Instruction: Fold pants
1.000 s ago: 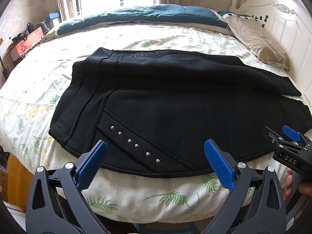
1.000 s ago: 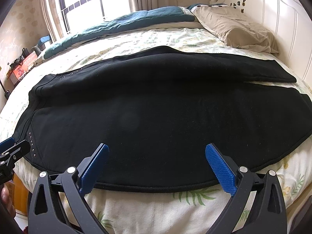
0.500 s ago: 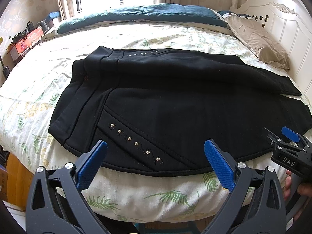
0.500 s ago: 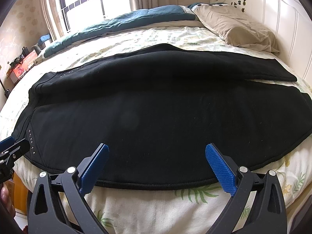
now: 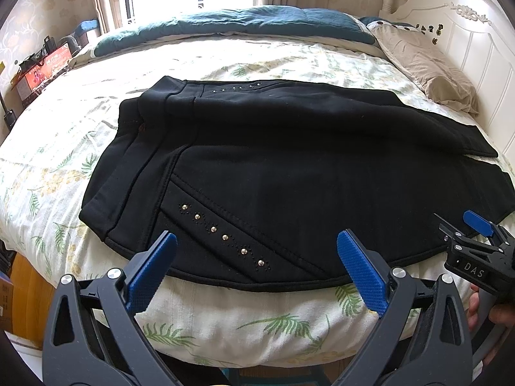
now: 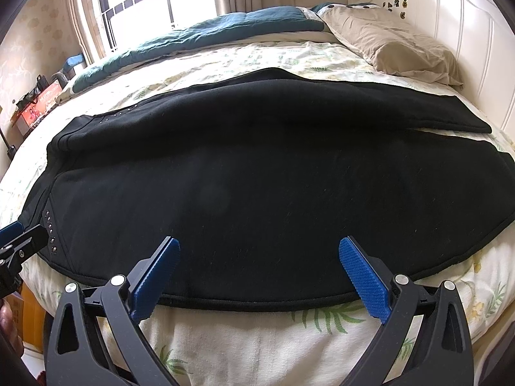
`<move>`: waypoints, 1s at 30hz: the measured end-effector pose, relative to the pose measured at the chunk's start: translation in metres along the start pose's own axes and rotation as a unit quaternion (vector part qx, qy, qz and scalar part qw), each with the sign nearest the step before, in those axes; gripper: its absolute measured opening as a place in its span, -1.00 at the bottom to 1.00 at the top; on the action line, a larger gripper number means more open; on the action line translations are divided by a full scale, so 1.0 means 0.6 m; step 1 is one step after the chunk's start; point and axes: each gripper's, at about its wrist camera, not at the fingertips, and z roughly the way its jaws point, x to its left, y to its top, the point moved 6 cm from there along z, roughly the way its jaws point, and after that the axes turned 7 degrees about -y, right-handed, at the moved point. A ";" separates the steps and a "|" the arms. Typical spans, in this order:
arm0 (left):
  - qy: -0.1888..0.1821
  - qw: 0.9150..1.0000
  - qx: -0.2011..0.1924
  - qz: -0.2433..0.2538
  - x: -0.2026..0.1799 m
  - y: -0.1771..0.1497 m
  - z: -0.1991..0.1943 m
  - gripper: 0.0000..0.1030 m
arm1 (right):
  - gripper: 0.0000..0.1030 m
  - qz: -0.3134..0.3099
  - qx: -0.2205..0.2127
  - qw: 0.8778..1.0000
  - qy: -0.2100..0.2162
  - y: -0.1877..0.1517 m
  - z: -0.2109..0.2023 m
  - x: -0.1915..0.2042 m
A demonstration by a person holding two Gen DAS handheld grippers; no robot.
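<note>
**A:** What did the left wrist view show?

**B:** The left gripper (image 5: 256,259) was spread wide, its blue pads (image 5: 360,270) apart with nothing between them. It hung just off the near edge of the bed (image 5: 257,315). The black pants (image 5: 289,160) lay flat on the leaf-print cover straight ahead of the fingers, the waistband toward the left and the legs running off to the right. A slanted row of metal studs (image 5: 222,236) sat just ahead of the pads, a little left of centre.

**A:** Anything else in that view?

**B:** The right gripper (image 5: 473,244) showed at the right edge, over the near hem of the pants. Farther ahead were a teal blanket (image 5: 244,21), a beige pillow (image 5: 428,64) and a white headboard (image 5: 473,29) to the right.

**A:** And the right wrist view?

**B:** The right gripper (image 6: 259,262) was also wide apart and held nothing. Its pads hovered above the near hem of the pants (image 6: 273,167); whether they touched the cloth, I could not tell. The fabric filled most of the area ahead, the upper leg lying folded over beyond it to the right. The left gripper (image 6: 16,241) poked in at the far left, beside the studs (image 6: 50,225). The pillow (image 6: 392,41) lay ahead to the right.
</note>
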 end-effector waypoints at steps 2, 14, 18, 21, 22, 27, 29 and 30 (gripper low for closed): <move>0.000 1.000 0.000 0.001 0.000 0.000 0.001 0.93 | 0.92 -0.001 0.000 1.000 0.000 -0.002 0.001 0.003; -0.061 0.997 0.041 0.037 0.029 0.045 0.014 0.93 | 0.92 -0.027 -0.008 0.997 0.078 0.048 -0.007 0.020; -0.097 0.994 0.029 0.042 0.097 0.121 0.006 0.93 | 0.92 -0.037 -0.038 0.989 0.136 0.123 -0.011 0.012; -0.117 0.992 0.021 0.029 0.173 0.191 0.027 0.93 | 0.92 -0.062 -0.063 0.987 0.137 0.189 0.007 0.005; -0.127 0.991 0.025 0.022 0.195 0.208 0.040 0.93 | 0.92 -0.073 -0.065 0.986 0.136 0.206 0.015 0.006; -0.156 0.985 0.066 -0.046 0.314 0.297 0.141 0.93 | 0.92 -0.144 -0.055 0.977 0.147 0.293 0.087 0.022; -0.176 0.979 0.085 -0.059 0.338 0.323 0.187 0.93 | 0.92 -0.166 -0.043 0.972 0.162 0.315 0.115 0.029; -0.182 0.977 0.092 -0.058 0.342 0.330 0.203 0.93 | 0.92 -0.174 -0.035 0.970 0.167 0.326 0.133 0.032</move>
